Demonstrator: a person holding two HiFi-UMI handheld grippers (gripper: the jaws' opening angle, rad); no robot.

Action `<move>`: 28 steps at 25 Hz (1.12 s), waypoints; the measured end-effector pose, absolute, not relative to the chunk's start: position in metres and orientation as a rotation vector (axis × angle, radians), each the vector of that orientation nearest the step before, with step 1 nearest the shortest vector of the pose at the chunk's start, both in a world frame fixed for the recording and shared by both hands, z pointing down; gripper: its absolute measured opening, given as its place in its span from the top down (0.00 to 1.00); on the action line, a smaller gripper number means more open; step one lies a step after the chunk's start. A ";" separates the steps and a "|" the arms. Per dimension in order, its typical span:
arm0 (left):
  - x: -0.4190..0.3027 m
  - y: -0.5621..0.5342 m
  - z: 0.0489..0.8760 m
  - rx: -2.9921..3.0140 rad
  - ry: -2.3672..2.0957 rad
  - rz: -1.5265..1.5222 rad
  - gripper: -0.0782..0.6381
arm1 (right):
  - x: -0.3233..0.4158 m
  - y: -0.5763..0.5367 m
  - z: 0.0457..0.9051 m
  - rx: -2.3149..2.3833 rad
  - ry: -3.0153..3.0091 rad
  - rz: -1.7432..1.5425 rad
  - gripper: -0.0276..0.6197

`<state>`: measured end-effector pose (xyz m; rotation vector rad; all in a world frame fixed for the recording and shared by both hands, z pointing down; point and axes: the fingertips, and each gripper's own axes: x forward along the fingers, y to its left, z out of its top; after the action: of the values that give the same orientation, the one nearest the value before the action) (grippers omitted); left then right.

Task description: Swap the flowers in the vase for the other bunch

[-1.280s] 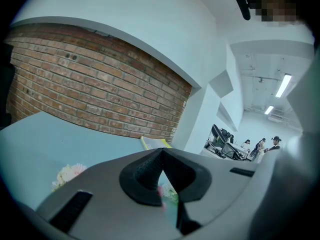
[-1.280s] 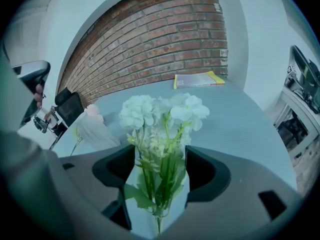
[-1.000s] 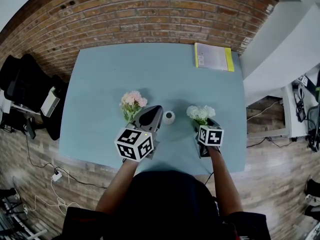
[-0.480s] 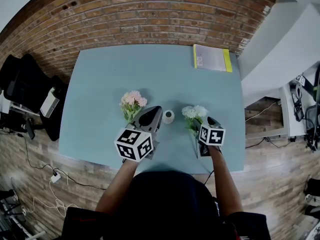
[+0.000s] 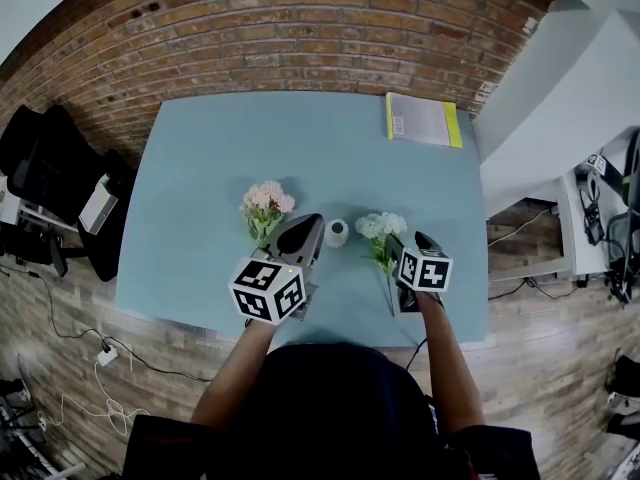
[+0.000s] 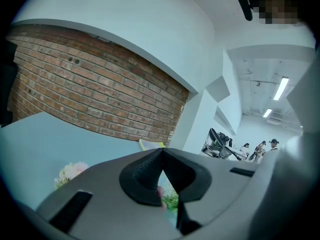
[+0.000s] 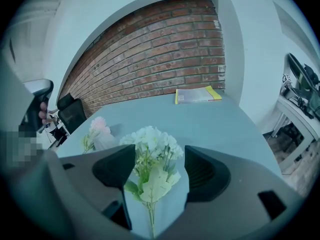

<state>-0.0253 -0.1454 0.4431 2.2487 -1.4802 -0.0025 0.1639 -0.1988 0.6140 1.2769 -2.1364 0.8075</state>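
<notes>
The white bunch (image 5: 381, 228) sat in the lower middle of the head view, just right of the small white vase (image 5: 337, 233) on the blue table (image 5: 200, 168). A second earlier its blooms were nearer the right gripper (image 5: 408, 250) and its stem was hidden; the stem now showed along that gripper's left side. The right gripper's jaws stood wide apart with the bunch between them, neither pad pressing it. The left gripper (image 6: 161, 154) stayed closed tip to tip beside the pink bunch (image 5: 265, 204), left of the vase.

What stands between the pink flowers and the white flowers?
The small white vase and the left gripper's tip; the head view shows both.
</notes>
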 end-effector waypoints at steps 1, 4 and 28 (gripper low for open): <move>-0.026 -0.144 0.443 2.249 -1.482 -0.004 0.88 | 0.163 -0.199 0.611 1.279 -2.141 0.800 0.50; -0.027 -0.140 0.442 2.249 -1.488 -0.008 0.88 | 0.160 -0.198 0.601 1.286 -2.163 0.777 0.50; -0.045 -0.124 0.419 2.283 -1.551 -0.038 0.88 | 0.114 -0.202 0.459 1.370 -2.508 0.405 0.94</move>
<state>-0.0450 -0.1243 0.4189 2.2825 -1.5506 -0.0380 0.1135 -0.2018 0.4588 1.3698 -2.5082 0.4046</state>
